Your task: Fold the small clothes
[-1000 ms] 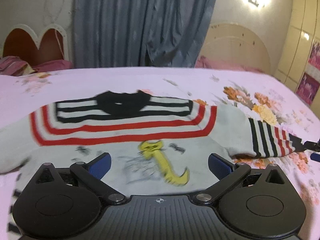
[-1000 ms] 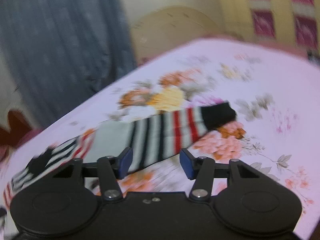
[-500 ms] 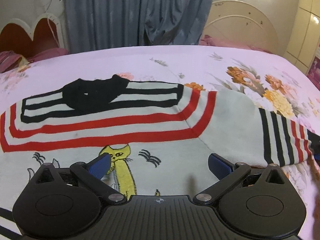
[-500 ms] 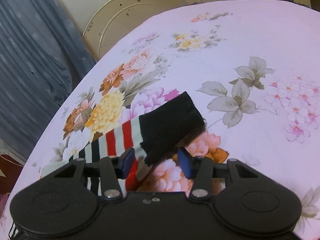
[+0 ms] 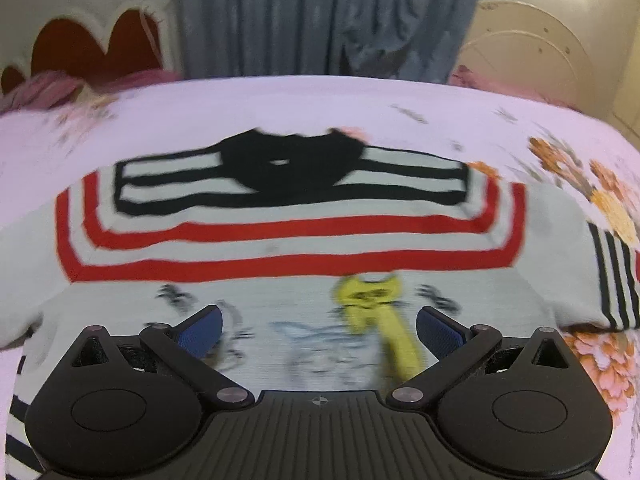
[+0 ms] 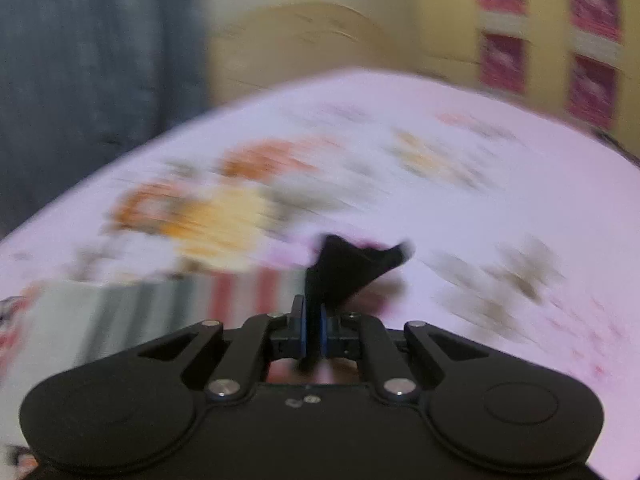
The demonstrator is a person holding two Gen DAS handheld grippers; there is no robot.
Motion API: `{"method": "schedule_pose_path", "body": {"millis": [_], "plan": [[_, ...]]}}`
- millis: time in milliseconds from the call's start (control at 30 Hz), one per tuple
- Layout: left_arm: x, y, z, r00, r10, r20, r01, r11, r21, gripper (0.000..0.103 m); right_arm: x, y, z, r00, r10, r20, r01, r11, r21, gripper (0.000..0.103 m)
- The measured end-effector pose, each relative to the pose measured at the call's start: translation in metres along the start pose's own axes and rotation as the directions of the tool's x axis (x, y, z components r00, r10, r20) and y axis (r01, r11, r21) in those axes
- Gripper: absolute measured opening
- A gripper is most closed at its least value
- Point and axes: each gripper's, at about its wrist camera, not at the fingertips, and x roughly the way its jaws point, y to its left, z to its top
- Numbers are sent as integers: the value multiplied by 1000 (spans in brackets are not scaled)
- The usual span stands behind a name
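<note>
A small white sweater [image 5: 280, 292] with red and black stripes, a black collar [image 5: 292, 164] and a yellow cat print [image 5: 372, 300] lies flat on the bed. My left gripper [image 5: 318, 326] hovers open over its lower front, nothing between its blue pads. The striped right sleeve [image 6: 240, 292] runs across the floral sheet in the blurred right wrist view. My right gripper [image 6: 312, 330] is shut on the sleeve's black cuff [image 6: 352, 268], which sticks up pinched between the pads.
The bed carries a pink sheet with flower prints [image 5: 612, 200]. Blue curtains [image 5: 320, 16] and a red heart-shaped headboard [image 5: 92, 48] stand behind it. A rounded cream headboard [image 6: 312, 44] and a wall with pink panels [image 6: 592, 76] lie beyond the sleeve.
My right gripper closed on the black cuff that lay between its open pads. The left gripper shifted left across the sweater, so the cat print now sits toward the right, and stayed open.
</note>
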Motion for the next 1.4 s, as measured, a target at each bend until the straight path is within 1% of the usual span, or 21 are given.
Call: {"method": "schedule_pose_path", "body": {"millis": [133, 300, 333, 367, 400, 533, 633, 667, 700, 800, 867, 967, 1033, 1133, 1167, 1200, 1233, 1267, 1300, 1333, 1400], "plan": [[2, 42, 5, 999, -23, 27, 24, 999, -38, 102, -17, 73, 2, 988, 153, 6, -151, 982, -115, 6], [-3, 92, 10, 997, -50, 63, 54, 996, -64, 102, -27, 180, -26, 937, 338, -88, -349, 910, -226, 6], [-4, 102, 10, 996, -55, 65, 59, 995, -75, 97, -27, 204, -35, 924, 365, -115, -383, 888, -254, 6], [-4, 113, 10, 996, -62, 63, 67, 994, -85, 82, -28, 225, -46, 909, 391, -142, -416, 865, -282, 6], [-3, 123, 9, 996, -68, 53, 72, 993, -98, 77, -30, 245, -57, 894, 415, -167, -447, 841, -304, 6], [-1, 148, 0, 997, -68, 47, 74, 989, -128, 77, -27, 304, -97, 854, 447, -267, -517, 781, -349, 6], [4, 159, -5, 995, -90, 39, 95, 983, -158, 77, -24, 332, -129, 840, 427, -334, -535, 754, -382, 8], [6, 160, -6, 994, -102, 36, 107, 980, -167, 78, -25, 338, -136, 846, 423, -326, -528, 752, -395, 9], [8, 162, -7, 992, -121, 30, 124, 977, -174, 78, -28, 339, -139, 850, 425, -312, -523, 747, -409, 14], [16, 156, -6, 980, -198, 25, 199, 959, -200, 78, -40, 337, -136, 834, 451, -319, -550, 727, -410, 40], [22, 146, -2, 966, -257, 35, 258, 942, -215, 78, -51, 325, -127, 849, 454, -271, -529, 746, -405, 44], [37, 126, 5, 939, -342, 36, 340, 912, -230, 78, -62, 297, -107, 866, 455, -206, -499, 801, -329, 30], [52, 109, 9, 921, -388, 7, 378, 893, -245, 78, -67, 274, -93, 892, 427, -147, -451, 845, -286, 24], [68, 86, 12, 906, -423, -18, 406, 880, -248, 77, -70, 241, -73, 929, 364, -64, -369, 903, -220, 22], [72, 78, 15, 907, -420, -23, 403, 883, -240, 72, -70, 227, -66, 940, 338, -39, -339, 922, -187, 22], [76, 71, 17, 910, -414, -31, 398, 890, -225, 55, -70, 212, -59, 951, 307, -16, -306, 940, -147, 22], [79, 63, 18, 915, -402, -45, 385, 899, -209, 48, -71, 196, -53, 959, 285, -2, -283, 952, -116, 22], [81, 58, 19, 922, -385, -46, 370, 909, -190, 36, -70, 183, -49, 965, 262, 9, -260, 962, -84, 22], [85, 52, 21, 926, -376, -41, 365, 916, -169, 16, -68, 170, -45, 972, 234, 11, -234, 971, -51, 22], [87, 50, 23, 924, -379, -45, 368, 916, -159, 8, -65, 161, -44, 977, 211, 7, -211, 977, -25, 22], [84, 49, 27, 922, -385, -32, 376, 915, -146, 6, -60, 143, -42, 983, 184, -2, -184, 983, 30, 22]]}}
